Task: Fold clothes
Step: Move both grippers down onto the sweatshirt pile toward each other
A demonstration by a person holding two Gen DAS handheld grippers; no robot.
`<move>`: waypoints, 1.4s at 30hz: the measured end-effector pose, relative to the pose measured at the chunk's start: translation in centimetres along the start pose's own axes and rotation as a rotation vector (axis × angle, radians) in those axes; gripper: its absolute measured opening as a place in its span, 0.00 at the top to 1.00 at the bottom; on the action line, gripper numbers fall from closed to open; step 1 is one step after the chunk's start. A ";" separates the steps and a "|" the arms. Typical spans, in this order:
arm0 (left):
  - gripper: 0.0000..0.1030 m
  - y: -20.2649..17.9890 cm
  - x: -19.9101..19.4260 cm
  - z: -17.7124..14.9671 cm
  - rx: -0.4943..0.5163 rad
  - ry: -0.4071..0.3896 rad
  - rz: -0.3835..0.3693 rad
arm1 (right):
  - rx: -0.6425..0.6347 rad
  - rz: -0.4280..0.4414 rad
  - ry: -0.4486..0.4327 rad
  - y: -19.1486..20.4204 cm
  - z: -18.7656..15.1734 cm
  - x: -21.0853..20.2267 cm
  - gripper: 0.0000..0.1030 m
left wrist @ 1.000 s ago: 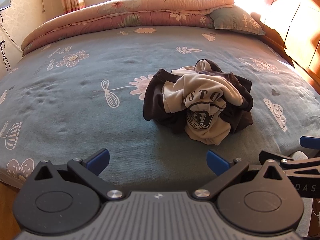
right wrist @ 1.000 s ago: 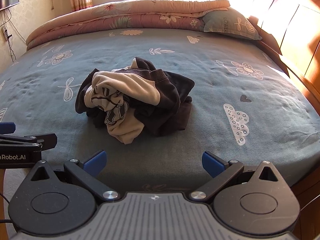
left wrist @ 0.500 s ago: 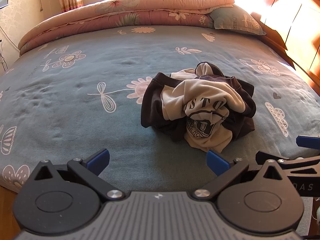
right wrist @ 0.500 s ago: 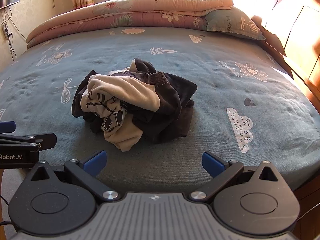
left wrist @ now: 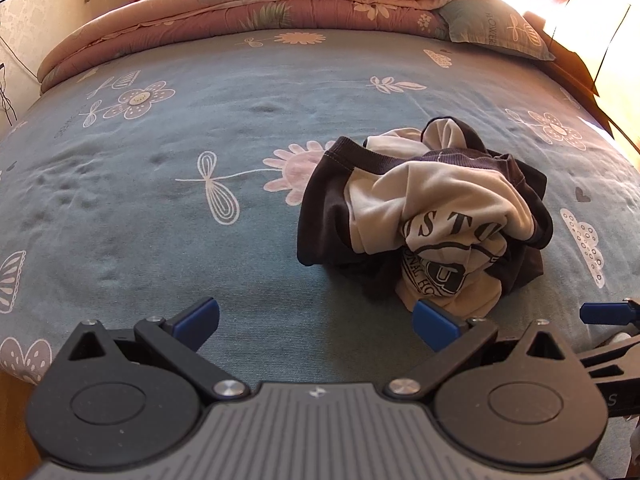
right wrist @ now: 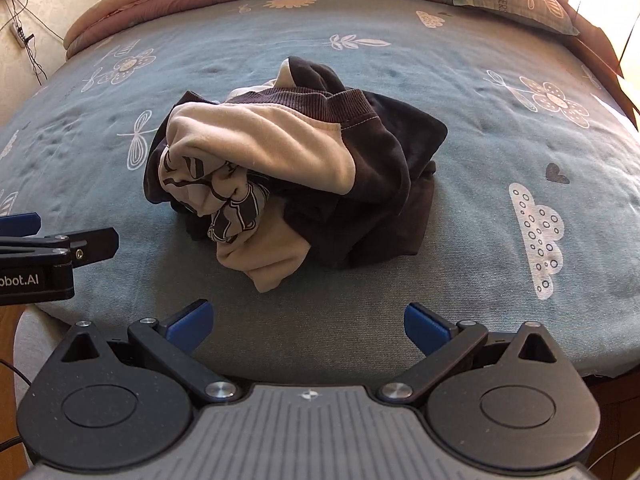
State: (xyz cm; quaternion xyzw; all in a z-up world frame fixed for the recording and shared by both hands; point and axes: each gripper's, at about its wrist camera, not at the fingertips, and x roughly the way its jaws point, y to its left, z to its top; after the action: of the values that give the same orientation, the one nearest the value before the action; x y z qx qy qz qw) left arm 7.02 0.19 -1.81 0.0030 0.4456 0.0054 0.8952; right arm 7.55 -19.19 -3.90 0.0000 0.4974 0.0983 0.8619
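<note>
A crumpled garment (left wrist: 432, 216), cream with dark brown trim and printed lettering, lies in a heap on the blue-grey bedsheet (left wrist: 160, 208). My left gripper (left wrist: 316, 322) is open near the bed's front edge, its right fingertip just short of the heap's cream lower fold. In the right wrist view the same garment (right wrist: 288, 176) sits ahead and slightly left. My right gripper (right wrist: 306, 322) is open over the sheet, a short way short of the heap, holding nothing. Each gripper's blue tips show at the side of the other's view.
A folded pink floral quilt (left wrist: 280, 4) lies across the far end of the bed, with a blue-green pillow (left wrist: 492, 28) at the far right. A wooden headboard or cabinet (left wrist: 608, 40) runs along the right side. Wall cables (right wrist: 24, 40) hang at the left.
Both grippers have moved forward toward the heap, which now looks larger and closer in both views. Both stayed open. The garment has not moved.
</note>
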 end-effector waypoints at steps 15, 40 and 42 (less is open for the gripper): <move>0.00 -1.0 4.4 3.3 0.015 0.070 -0.009 | 0.029 -0.028 0.084 -2.2 2.8 3.3 0.00; 0.00 -0.3 13.0 4.5 0.223 0.044 -0.415 | -0.165 0.222 -0.097 -5.6 6.4 9.2 0.00; 0.00 -0.5 13.4 4.3 0.220 0.048 -0.438 | -0.181 0.207 -0.096 -5.4 6.4 9.2 0.00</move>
State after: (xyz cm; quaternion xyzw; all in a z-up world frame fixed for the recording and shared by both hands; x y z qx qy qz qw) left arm 18.56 -0.11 -9.90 0.0038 0.4547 -0.2372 0.8585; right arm 18.41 -22.30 -9.04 -0.0220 0.4419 0.2309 0.8666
